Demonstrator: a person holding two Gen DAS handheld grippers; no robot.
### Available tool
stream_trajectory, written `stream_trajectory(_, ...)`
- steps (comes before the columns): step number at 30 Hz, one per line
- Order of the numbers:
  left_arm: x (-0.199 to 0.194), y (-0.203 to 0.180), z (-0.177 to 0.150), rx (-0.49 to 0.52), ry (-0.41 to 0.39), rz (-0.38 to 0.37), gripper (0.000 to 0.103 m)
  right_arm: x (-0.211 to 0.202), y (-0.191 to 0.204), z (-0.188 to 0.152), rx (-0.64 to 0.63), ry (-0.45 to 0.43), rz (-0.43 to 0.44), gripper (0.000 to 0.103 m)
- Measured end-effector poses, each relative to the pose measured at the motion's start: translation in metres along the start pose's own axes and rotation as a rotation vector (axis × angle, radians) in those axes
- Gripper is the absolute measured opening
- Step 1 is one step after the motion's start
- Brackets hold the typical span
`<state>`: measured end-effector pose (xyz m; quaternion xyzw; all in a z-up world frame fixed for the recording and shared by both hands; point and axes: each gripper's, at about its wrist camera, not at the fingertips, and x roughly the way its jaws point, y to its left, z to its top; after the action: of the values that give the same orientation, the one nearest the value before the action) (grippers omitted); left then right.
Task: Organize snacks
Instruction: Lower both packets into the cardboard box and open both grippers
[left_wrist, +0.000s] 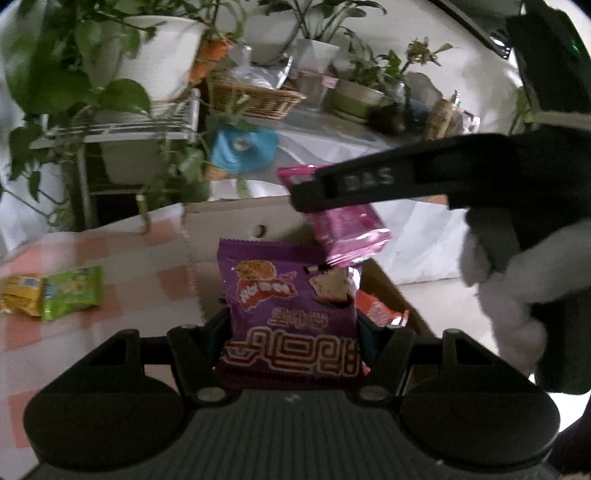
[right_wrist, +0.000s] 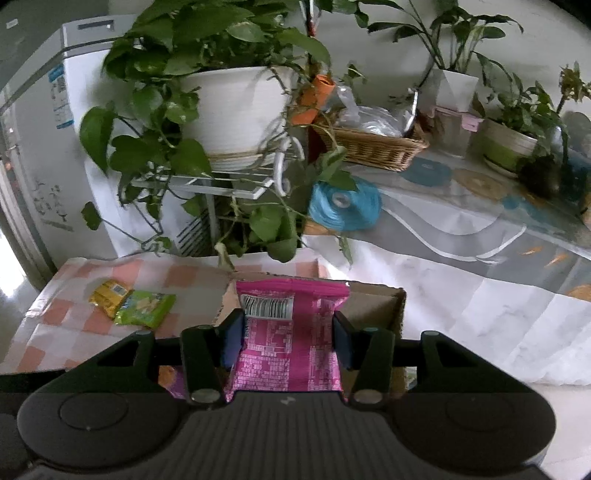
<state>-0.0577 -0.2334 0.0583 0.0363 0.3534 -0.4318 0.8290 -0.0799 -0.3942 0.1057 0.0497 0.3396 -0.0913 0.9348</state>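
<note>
Now the purple packet (left_wrist: 291, 310) sits between the left gripper's (left_wrist: 291, 332) pads, which press on its sides, and it hangs over the open cardboard box (left_wrist: 236, 221). Just above and beyond it, the pink packet (right_wrist: 290, 339) is pinched between the right gripper's (right_wrist: 290, 339) blue pads (right_wrist: 232, 343); in the left wrist view that gripper reaches in from the right, with the pink packet dangling below its finger over the same box. A gloved hand (left_wrist: 517, 280) holds the right tool.

Inside the box, a red-and-white packet (left_wrist: 384, 310) shows beside the purple one, so some snacks seem already stowed. Two more, a yellow packet (right_wrist: 109, 297) and a green packet (right_wrist: 146, 308), lie touching each other on the checked cloth (right_wrist: 74, 332) well left of the box.

By my reading the step in hand is dropping both held packets into the box. The next move calls for each claw to spread over the opening, one after the other so the packets do not collide, low enough that they land flat and not on the rim. After that the yellow and green ones on the cloth remain to be fetched.

Behind the table stand potted plants (right_wrist: 236, 107) on a rack, a wicker basket (right_wrist: 369, 147) and a blue spool (right_wrist: 343, 206), none of which belongs to the job.
</note>
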Motion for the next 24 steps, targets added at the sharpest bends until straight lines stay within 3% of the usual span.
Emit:
stream_trajectory(4, -0.004, -0.003, 0.001, -0.010, -0.019, -0.003, 0.084, 0.002, -0.001, 0.000, 0.005, 0.003, -0.023, 0.077)
stream_trajectory(6, -0.007, -0.003, 0.003, -0.012, -0.028, 0.010, 0.092, 0.001, 0.000, 0.000, 0.006, 0.000, -0.019, 0.079)
stream_trajectory(24, -0.043, 0.054, -0.008, -0.063, -0.006, 0.178, 0.093, 0.008, 0.026, 0.009, 0.023, -0.009, 0.100, 0.084)
